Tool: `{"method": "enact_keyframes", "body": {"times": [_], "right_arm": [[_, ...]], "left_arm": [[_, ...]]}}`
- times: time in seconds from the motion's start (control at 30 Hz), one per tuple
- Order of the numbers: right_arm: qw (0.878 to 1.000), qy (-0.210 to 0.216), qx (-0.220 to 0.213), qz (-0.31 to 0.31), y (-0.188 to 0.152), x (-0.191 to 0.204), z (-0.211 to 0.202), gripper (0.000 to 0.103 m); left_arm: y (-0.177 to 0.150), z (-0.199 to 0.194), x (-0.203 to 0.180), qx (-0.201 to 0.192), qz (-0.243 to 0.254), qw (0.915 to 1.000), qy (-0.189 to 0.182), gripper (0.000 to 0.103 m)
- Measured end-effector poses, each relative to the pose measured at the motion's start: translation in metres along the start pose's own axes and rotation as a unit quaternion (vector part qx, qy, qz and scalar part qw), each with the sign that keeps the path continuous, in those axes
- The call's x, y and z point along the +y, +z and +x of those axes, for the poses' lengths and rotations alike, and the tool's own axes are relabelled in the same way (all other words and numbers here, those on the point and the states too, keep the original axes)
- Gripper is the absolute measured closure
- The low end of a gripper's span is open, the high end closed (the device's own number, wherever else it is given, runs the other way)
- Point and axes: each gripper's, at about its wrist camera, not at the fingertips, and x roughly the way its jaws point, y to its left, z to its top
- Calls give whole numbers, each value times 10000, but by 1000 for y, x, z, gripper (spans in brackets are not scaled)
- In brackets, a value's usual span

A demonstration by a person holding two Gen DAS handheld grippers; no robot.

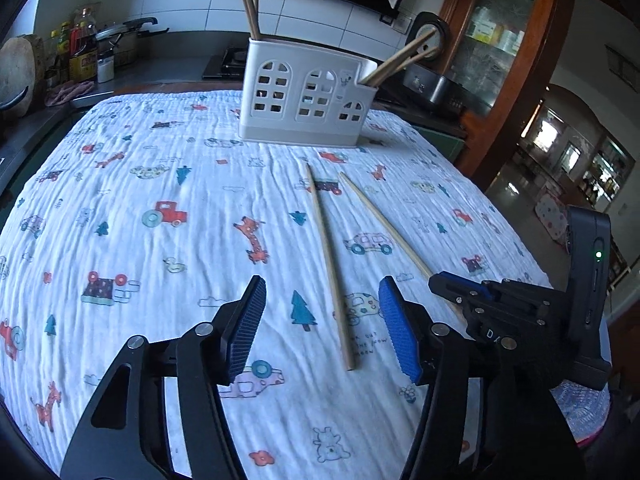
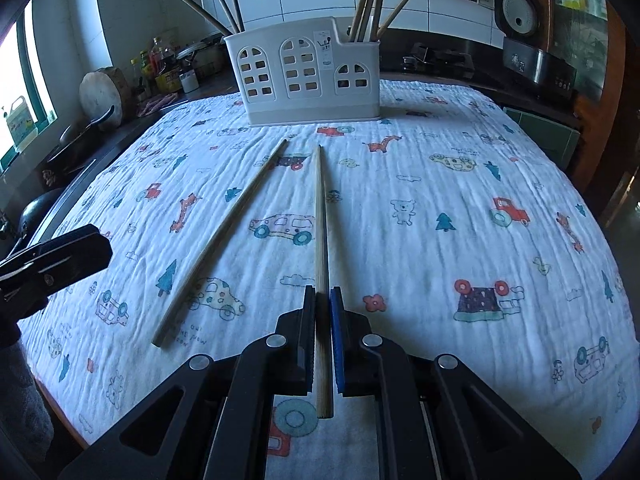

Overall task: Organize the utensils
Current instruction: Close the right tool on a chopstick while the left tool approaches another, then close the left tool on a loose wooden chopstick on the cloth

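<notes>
Right gripper [image 2: 322, 300] clamped on chopstick [image 2: 321, 216]; left gripper [image 1: 320, 300] apart, empty.

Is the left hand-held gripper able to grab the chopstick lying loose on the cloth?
Probably yes: the left hand-held gripper is open right around the loose chopstick, and nothing lies between them.

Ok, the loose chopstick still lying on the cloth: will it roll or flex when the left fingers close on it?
The loose chopstick looks like straight thin wood, so probably stiff and light. It seems round, so a nudge could roll it, though the crinkled cloth should damp that. The left gripper is open astride its near end, so it may pivot if pinched there.
</notes>
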Motion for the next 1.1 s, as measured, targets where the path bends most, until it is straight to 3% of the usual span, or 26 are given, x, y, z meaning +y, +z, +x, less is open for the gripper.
{"method": "enact_keyframes", "body": {"times": [0.1,0.4,0.63,0.77,1.1], "right_arm": [[10000,48,23,15,-2,-5,0,96],[9997,224,76,58,-6,-12,2,95],[9995,282,104,65,-7,-13,0,95],[9995,291,138,41,-8,-11,1,92],[9997,179,139,-49,-8,-9,1,96]], "left_arm": [[-2,15,-6,193,38,9998,-34,60],[-6,52,-14,637,73,9979,101,80],[-6,58,-15,702,123,9973,182,86],[-4,60,-17,736,219,9963,384,95],[6,38,-15,513,198,9982,259,98]]}}
